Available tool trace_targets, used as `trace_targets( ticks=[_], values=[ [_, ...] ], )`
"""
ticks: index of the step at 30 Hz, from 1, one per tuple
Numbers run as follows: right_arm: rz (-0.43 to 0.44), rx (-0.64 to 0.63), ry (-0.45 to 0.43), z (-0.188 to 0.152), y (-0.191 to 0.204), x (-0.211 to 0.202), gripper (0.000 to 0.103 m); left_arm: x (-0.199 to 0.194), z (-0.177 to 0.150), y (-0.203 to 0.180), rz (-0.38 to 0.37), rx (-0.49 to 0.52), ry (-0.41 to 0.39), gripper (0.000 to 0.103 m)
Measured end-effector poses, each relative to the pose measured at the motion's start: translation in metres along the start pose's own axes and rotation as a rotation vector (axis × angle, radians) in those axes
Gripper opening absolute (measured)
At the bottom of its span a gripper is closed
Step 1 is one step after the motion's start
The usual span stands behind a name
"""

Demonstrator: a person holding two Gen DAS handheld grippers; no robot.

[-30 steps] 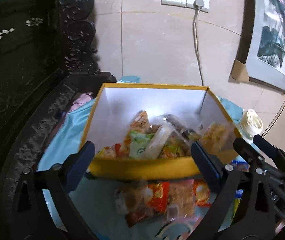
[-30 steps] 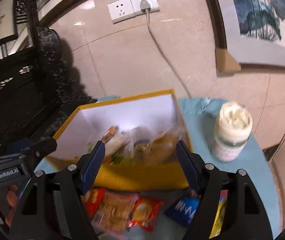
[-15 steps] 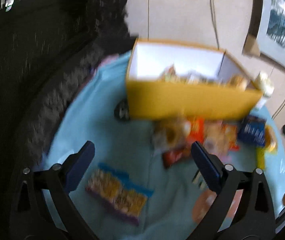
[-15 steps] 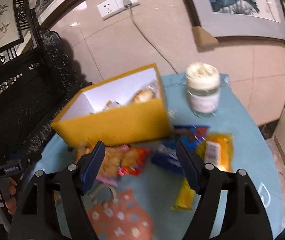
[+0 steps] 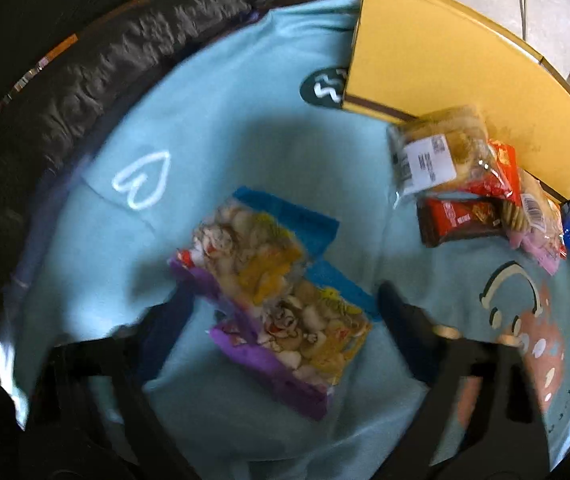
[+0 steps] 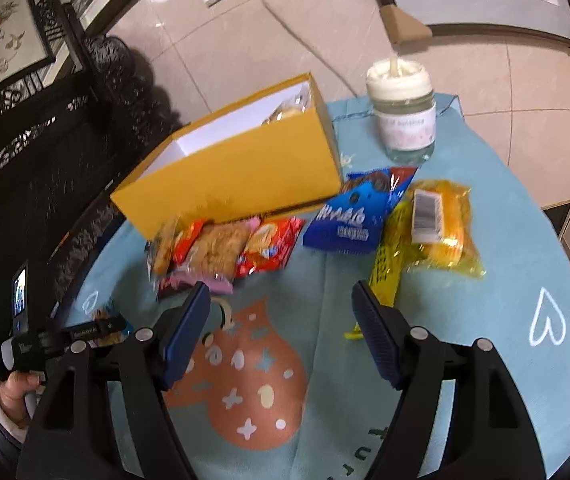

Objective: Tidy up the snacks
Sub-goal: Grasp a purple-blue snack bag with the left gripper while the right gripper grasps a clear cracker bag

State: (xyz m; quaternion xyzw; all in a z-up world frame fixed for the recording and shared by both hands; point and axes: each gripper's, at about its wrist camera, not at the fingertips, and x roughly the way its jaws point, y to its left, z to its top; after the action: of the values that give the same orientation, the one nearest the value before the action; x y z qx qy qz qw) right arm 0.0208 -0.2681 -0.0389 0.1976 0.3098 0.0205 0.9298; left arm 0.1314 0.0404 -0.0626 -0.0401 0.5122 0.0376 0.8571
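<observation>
A twin snack packet (image 5: 273, 300), purple-edged with yellow print, lies flat on the light blue tablecloth (image 5: 225, 120). My left gripper (image 5: 285, 316) points down over it, and its jaws are closing with the packet between them. I see no firm press from the pads. The yellow box (image 6: 237, 172) holds several snacks at the back. In front of it lie loose red packets (image 6: 269, 244), a blue packet (image 6: 349, 212) and yellow packets (image 6: 437, 228). My right gripper (image 6: 281, 320) hovers open over the cloth with nothing between its fingers.
A white-lidded glass jar (image 6: 403, 116) stands right of the box. A dark carved wooden chair (image 6: 25, 152) runs along the table's left side. In the right wrist view a hand (image 6: 17, 392) holds the left gripper at the lower left.
My left gripper swung down and away from the box to the purple packet, and its jaws narrowed. My right gripper pulled back from the box and dropped lower over the cloth.
</observation>
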Motion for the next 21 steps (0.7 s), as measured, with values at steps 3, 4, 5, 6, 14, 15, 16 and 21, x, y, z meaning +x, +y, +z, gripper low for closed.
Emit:
trace_targets(
  ticks=[3, 4, 5, 6, 14, 15, 16, 21],
  values=[
    [0.004, -0.022, 0.009, -0.006, 0.004, 0.001, 0.074, 0.003, 0.004, 0.001, -0.030, -0.002, -0.001, 0.039],
    [0.007, -0.030, 0.014, -0.007, 0.006, 0.001, 0.074, 0.002, 0.006, 0.001, -0.032, 0.000, -0.010, 0.015],
    [0.007, -0.035, 0.016, -0.008, 0.007, 0.001, 0.074, 0.001, 0.007, 0.001, -0.066, 0.001, -0.009, 0.000],
    [0.007, -0.041, 0.017, -0.008, 0.009, 0.000, 0.074, 0.000, 0.008, -0.001, -0.116, 0.000, 0.004, 0.000],
    [-0.018, -0.060, 0.021, -0.006, 0.014, 0.002, 0.074, -0.026, -0.020, -0.053, -0.301, 0.155, 0.025, 0.000],
    [-0.019, -0.064, 0.021, -0.006, 0.015, 0.002, 0.074, -0.028, -0.019, -0.056, -0.294, 0.158, 0.014, 0.000],
    [-0.016, -0.071, 0.020, -0.005, 0.017, 0.002, 0.074, -0.034, -0.016, -0.053, -0.277, 0.152, -0.005, 0.000],
    [0.007, -0.061, 0.019, -0.004, 0.020, 0.008, 0.074, -0.033, -0.003, -0.031, -0.145, 0.091, -0.006, 0.059]
  ],
)
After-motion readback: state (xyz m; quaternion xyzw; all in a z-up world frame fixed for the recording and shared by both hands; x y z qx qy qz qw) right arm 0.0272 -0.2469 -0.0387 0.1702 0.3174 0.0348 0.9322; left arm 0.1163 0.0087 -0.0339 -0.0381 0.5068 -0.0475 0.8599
